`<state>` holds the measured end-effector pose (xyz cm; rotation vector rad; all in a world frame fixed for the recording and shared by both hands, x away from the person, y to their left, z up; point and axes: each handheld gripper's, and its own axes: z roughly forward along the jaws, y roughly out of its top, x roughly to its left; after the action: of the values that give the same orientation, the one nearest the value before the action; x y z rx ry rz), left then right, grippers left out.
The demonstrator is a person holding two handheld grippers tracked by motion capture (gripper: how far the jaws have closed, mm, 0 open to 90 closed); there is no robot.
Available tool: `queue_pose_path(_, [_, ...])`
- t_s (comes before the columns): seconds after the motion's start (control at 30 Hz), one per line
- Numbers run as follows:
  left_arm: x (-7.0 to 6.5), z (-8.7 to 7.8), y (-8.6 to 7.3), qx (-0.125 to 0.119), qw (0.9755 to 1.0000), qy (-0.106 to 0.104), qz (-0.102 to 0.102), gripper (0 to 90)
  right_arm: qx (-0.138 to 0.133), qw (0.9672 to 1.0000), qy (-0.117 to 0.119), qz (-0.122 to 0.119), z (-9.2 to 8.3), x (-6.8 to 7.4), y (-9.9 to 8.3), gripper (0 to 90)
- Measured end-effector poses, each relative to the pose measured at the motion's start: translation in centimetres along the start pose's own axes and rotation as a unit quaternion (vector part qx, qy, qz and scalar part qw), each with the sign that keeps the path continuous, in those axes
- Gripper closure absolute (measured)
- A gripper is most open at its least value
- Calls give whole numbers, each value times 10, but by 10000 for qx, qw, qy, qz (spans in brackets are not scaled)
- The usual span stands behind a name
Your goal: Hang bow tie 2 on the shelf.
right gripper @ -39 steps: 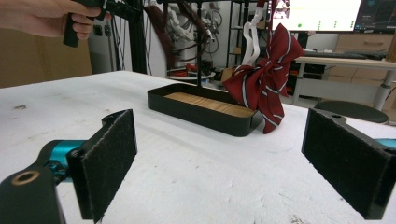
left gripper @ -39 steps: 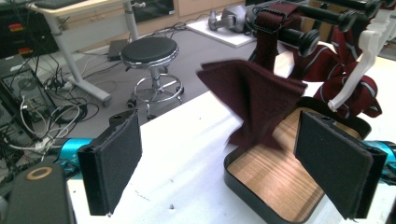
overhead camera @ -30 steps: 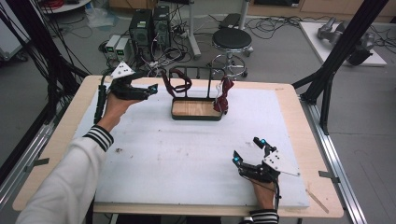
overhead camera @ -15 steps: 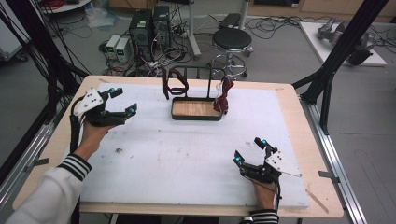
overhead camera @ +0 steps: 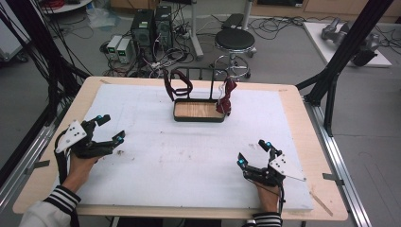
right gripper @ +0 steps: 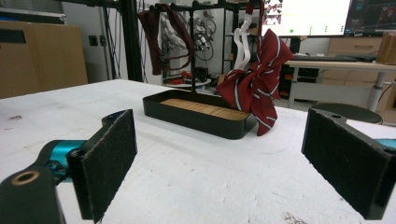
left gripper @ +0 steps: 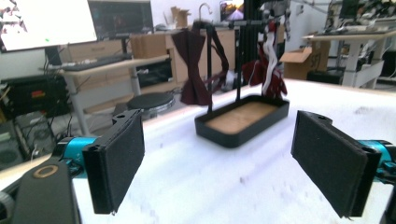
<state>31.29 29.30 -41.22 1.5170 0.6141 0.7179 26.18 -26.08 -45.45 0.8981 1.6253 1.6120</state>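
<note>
A black stand with a wooden-floored tray (overhead camera: 198, 117) sits at the back middle of the white mat. A dark maroon bow tie (overhead camera: 178, 87) hangs from its left side. On its right side hangs a red striped bow tie (overhead camera: 227, 99). My left gripper (overhead camera: 111, 127) rests open at the mat's left edge, far from the stand, with nothing between its pads. My right gripper (overhead camera: 254, 153) is open too, low at the front right. The left gripper view shows the tray (left gripper: 243, 119) and the dark tie (left gripper: 194, 70) ahead. The right gripper view shows the striped tie (right gripper: 254, 88) beside the tray (right gripper: 201, 112).
The white mat (overhead camera: 189, 156) covers most of a wooden table (overhead camera: 302, 123). Behind the table stand a round stool (overhead camera: 235, 40) and computer towers (overhead camera: 151, 23) with cables. Black frame struts (overhead camera: 340, 56) rise at the right and left.
My left gripper has pulled back from beside the stand's left side to the mat's left edge, nearer the person. The right gripper has barely moved.
</note>
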Motion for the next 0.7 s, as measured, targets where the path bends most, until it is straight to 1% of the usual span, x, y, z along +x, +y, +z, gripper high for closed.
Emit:
queue_pose_path(0.03, [-1,-4,-4,0,10000,38,10,176,-5,10000,-6,4,0,0,0,95])
queue_pose_path(0.1, [-3,-9,-9,-2,10000,49,-54,176,-19,10000,-6,-22,-1,1,0,95])
queue_pose_path(0.17, [-6,-14,-15,10,10000,65,-38,176,-20,10000,-5,-24,-1,0,0,95])
queue_pose_path(0.27, [-10,-20,-21,1,9999,81,-68,176,-12,10000,-18,-25,-1,1,0,95])
queue_pose_path(0.37, [-14,-23,-27,-13,9999,97,-56,176,-20,10000,-22,-70,0,1,0,95])
queue_pose_path(0.43, [-17,-25,-30,-92,9998,121,-129,176,-16,10000,-28,-71,0,2,0,95])
queue_pose_path(0.47, [-19,-26,-33,-137,9997,173,-117,176,-9,9999,-39,-94,0,2,0,95])
queue_pose_path(0.53, [-20,-27,-34,-153,9997,162,-117,176,1,9999,-29,-110,0,3,0,95])
queue_pose_path(0.63, [-22,-26,-37,-140,9997,113,-174,173,22,9999,-42,-97,0,3,0,95])
queue_pose_path(0.7, [-23,-27,-39,-163,9996,133,-194,172,25,9999,-48,-104,0,3,0,95])
